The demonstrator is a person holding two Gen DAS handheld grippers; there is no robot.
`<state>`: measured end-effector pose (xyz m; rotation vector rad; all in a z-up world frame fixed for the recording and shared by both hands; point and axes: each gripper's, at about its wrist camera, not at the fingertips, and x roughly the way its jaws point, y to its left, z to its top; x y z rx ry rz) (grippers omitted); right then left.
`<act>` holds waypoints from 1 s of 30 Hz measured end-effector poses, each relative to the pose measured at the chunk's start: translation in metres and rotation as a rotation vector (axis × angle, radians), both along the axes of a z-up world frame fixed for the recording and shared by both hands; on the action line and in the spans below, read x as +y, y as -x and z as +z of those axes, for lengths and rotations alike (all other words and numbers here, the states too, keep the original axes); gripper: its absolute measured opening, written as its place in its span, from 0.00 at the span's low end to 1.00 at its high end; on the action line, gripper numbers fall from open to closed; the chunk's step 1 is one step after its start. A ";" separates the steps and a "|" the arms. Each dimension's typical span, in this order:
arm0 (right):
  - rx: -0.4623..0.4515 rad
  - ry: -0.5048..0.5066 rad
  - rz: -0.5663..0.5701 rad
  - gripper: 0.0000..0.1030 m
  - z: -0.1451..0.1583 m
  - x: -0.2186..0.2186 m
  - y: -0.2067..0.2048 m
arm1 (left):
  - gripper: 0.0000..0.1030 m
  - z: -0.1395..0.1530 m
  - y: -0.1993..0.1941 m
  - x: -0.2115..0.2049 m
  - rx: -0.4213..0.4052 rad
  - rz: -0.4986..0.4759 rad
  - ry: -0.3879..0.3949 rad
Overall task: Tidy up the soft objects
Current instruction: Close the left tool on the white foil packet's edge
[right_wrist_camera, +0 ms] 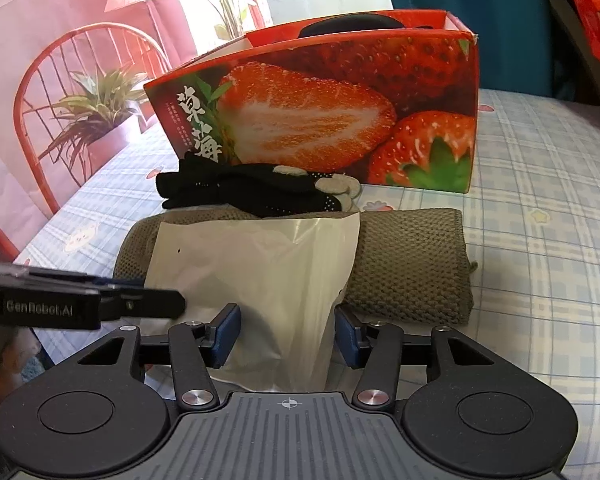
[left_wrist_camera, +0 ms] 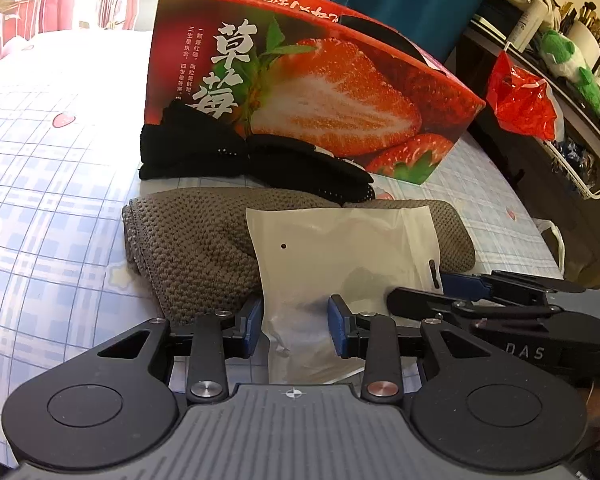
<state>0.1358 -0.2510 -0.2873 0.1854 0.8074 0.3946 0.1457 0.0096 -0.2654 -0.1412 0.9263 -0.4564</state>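
A white plastic pouch (left_wrist_camera: 340,256) lies draped over a rolled grey-brown knitted cloth (left_wrist_camera: 188,240) on a bed, its near end hanging off the roll toward both tools; the left gripper (left_wrist_camera: 294,326) has that near end gathered between its blue pads (left_wrist_camera: 254,326), which pinch the film into a crumpled neck; the right gripper (right_wrist_camera: 286,334) straddles the same end from its own side, the film bunched between its jaws and seemingly touching both pads, so it too appears to hold the pouch, though less firmly. The pouch looks light, limp and slick; it will likely sag and slide rather than keep a shape, and a hold on the gathered end, or near the hang slot (left_wrist_camera: 432,270) where the film seems doubled, should slip least. The knitted cloth looks soft and bulky, better taken around the middle of the roll. Beyond it lie black dotted gloves (left_wrist_camera: 252,160), one resting on the roll's far edge; behind them stands an open strawberry-printed carton (left_wrist_camera: 320,80), a probable destination; all rests on a blue checked sheet (left_wrist_camera: 60,200).
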 end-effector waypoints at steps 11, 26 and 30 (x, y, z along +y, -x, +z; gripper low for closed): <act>-0.078 -0.002 -0.029 0.43 -0.009 0.004 0.027 | 0.39 -0.003 0.003 0.004 -0.004 0.003 0.020; -0.093 -0.008 -0.031 0.42 -0.010 0.002 0.033 | 0.46 -0.004 0.007 0.009 0.001 -0.014 0.078; -0.091 -0.011 -0.032 0.42 -0.010 0.002 0.033 | 0.47 -0.005 0.010 0.008 0.005 -0.024 0.075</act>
